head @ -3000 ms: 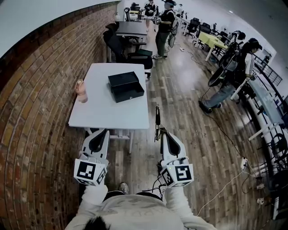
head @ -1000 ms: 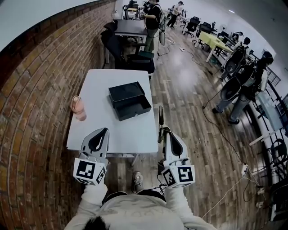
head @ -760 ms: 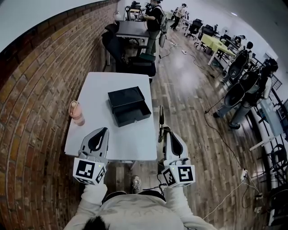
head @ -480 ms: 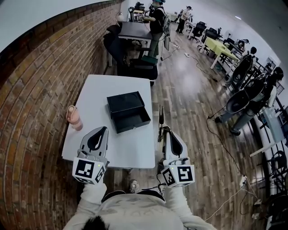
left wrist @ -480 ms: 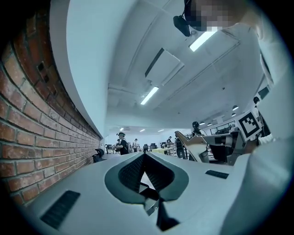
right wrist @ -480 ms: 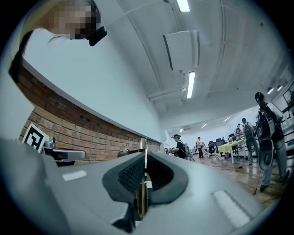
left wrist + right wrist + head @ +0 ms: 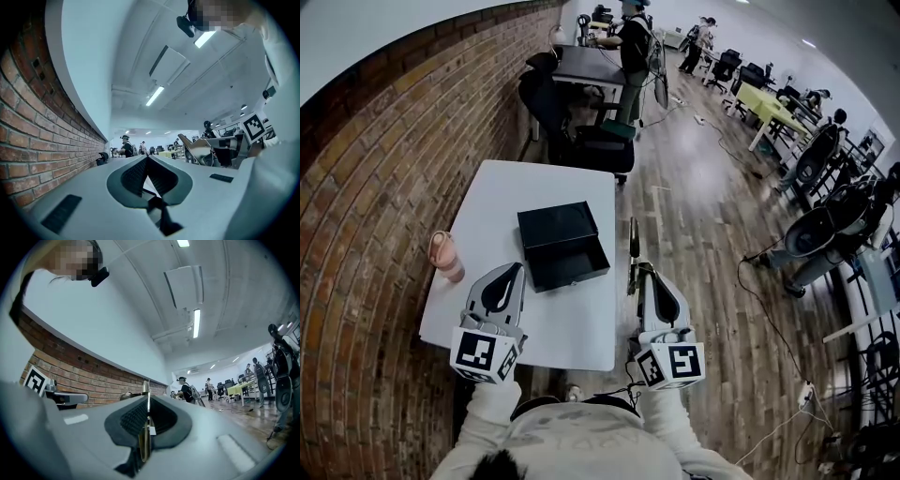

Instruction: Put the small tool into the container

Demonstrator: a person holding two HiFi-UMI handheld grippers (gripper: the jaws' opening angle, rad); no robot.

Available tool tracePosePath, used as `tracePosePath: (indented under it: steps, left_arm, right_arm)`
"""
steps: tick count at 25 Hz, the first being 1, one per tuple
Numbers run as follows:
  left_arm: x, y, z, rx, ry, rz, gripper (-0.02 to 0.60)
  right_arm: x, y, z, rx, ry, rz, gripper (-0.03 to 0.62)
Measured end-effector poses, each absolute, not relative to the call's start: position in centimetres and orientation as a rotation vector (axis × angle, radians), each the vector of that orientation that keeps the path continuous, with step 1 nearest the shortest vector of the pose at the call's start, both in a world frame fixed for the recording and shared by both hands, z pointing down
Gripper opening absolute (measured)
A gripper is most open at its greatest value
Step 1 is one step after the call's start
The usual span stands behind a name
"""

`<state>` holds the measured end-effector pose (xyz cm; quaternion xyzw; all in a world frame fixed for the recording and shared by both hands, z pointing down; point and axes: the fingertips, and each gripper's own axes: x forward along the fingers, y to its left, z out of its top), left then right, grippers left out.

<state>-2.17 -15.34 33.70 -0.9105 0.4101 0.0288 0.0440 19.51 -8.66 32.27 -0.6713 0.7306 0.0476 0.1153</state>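
Note:
The container (image 7: 561,246) is a black box with its lower drawer pulled out, standing on the white table (image 7: 506,197). My right gripper (image 7: 639,270) is shut on the small tool (image 7: 631,246), a thin dark-and-brass rod that sticks forward past the fingertips, just off the table's right edge and right of the container. In the right gripper view the tool (image 7: 146,420) stands upright, pinched between the pads of the right gripper (image 7: 148,399). My left gripper (image 7: 517,267) is shut and holds nothing, over the table's near part, left of the container. The left gripper view shows that gripper (image 7: 146,159) pointing level.
A pink bottle (image 7: 445,256) stands at the table's left edge, by the brick wall (image 7: 375,178). Beyond the table are a dark desk (image 7: 586,66), black chairs (image 7: 600,145) and a standing person (image 7: 635,52). Wooden floor lies to the right, with more people and desks.
The table and the container have drawn nearer in the head view; both grippers now reach over or beside the table's near end. The grip on the tool is unchanged. People in the background have shifted.

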Motion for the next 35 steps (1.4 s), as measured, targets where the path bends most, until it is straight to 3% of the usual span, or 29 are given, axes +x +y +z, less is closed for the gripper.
tracePosePath:
  steps: [17, 35]
  left_arm:
    - [1.0, -18.3, 35.5, -2.753, 1.347, 0.006, 0.005]
    - [-2.9, -25.0, 38.3, -2.793, 1.373, -0.056, 0.005]
  right_arm:
    - [22.8, -14.2, 35.2, -1.903, 2.261, 0.081, 0.014]
    - [16.4, -24.4, 40.5, -1.880, 2.581, 0.134, 0.014]
